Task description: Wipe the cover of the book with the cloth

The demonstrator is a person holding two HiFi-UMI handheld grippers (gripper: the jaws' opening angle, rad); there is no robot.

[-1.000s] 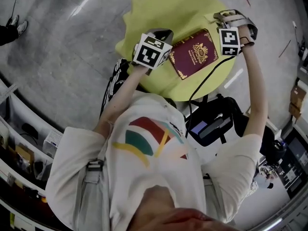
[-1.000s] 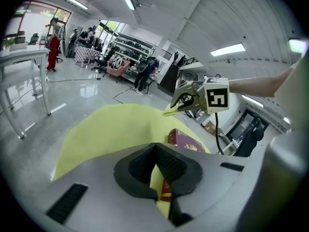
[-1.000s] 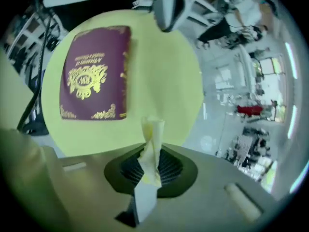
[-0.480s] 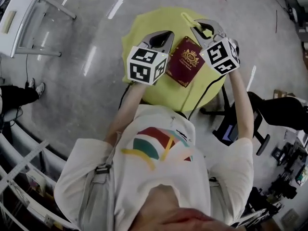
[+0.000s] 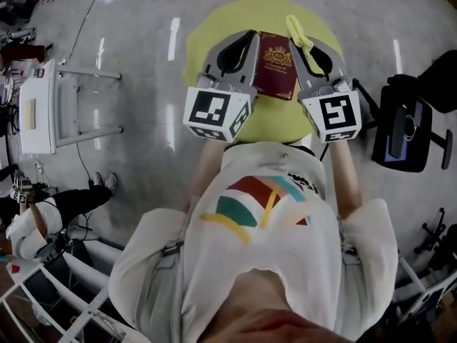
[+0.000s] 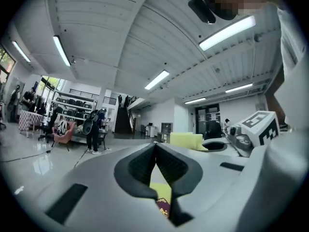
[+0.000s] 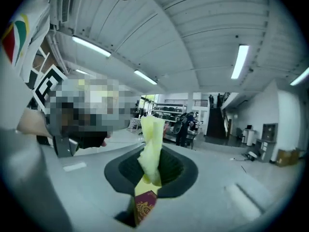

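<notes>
A maroon book point(image 5: 277, 64) with a gold crest lies on the round yellow table point(image 5: 214, 48). My left gripper point(image 5: 250, 37) hovers along the book's left edge, shut, with nothing between its tips. In the left gripper view the left gripper's point(image 6: 155, 146) jaws meet, and a corner of the book point(image 6: 163, 208) shows below them. My right gripper point(image 5: 292, 27) runs along the book's right edge, shut on a twisted yellow cloth point(image 5: 300, 37). In the right gripper view the cloth point(image 7: 151, 146) sticks up from the right gripper point(image 7: 153, 177), with the book point(image 7: 144, 208) beneath.
A white stand point(image 5: 50, 106) is on the floor to the left. A black chair point(image 5: 408, 128) stands to the right of the table. A seated person point(image 5: 39, 224) is at the lower left. Several people and shelves point(image 6: 72, 115) show far off in the room.
The head view has swung round. Both grippers have drawn in along the book's two sides, pointing away from the body. The cloth has stayed in the right gripper.
</notes>
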